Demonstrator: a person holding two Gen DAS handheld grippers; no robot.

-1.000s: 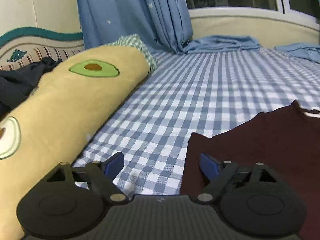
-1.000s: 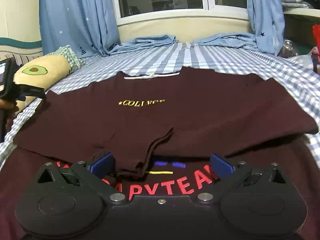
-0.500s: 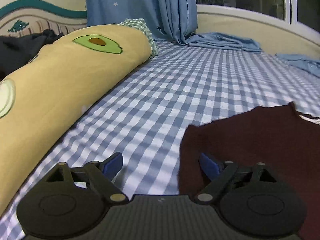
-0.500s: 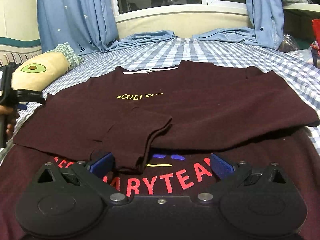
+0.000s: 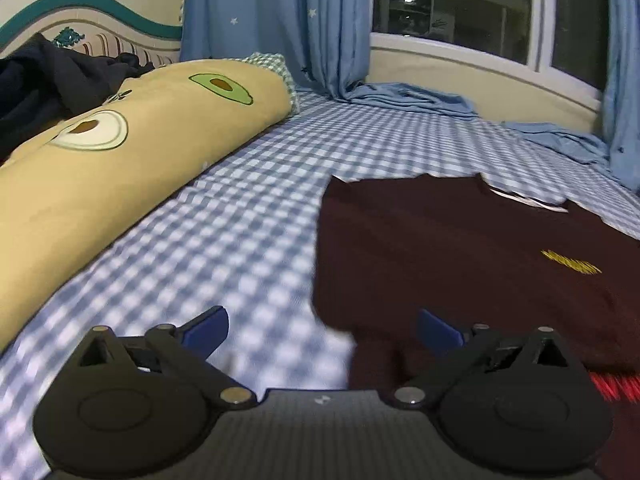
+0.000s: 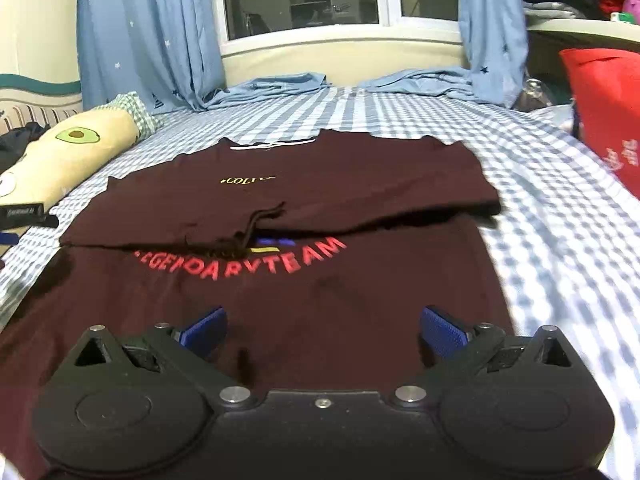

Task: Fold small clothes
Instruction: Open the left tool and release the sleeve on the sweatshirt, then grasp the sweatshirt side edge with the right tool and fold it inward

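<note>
Just let go: my left gripper (image 5: 322, 330) is opening with nothing between its jaws, right gripper (image 6: 322, 328) spread and empty too, both pulled back. The maroon tee (image 6: 280, 280) lies on the checked bedsheet (image 6: 540, 208), 1 fold done.

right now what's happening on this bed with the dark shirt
A person is folding a maroon t-shirt spread on the checked bedsheet, using a handheld claw in each hand. Both sleeves are already folded in across the chest, partly covering the red lettering. The right claw is open above the shirt's lower part, holding nothing. The left claw is opening over the shirt's left edge, nothing between its jaws. An avocado-print pillow lies alongside.
</note>
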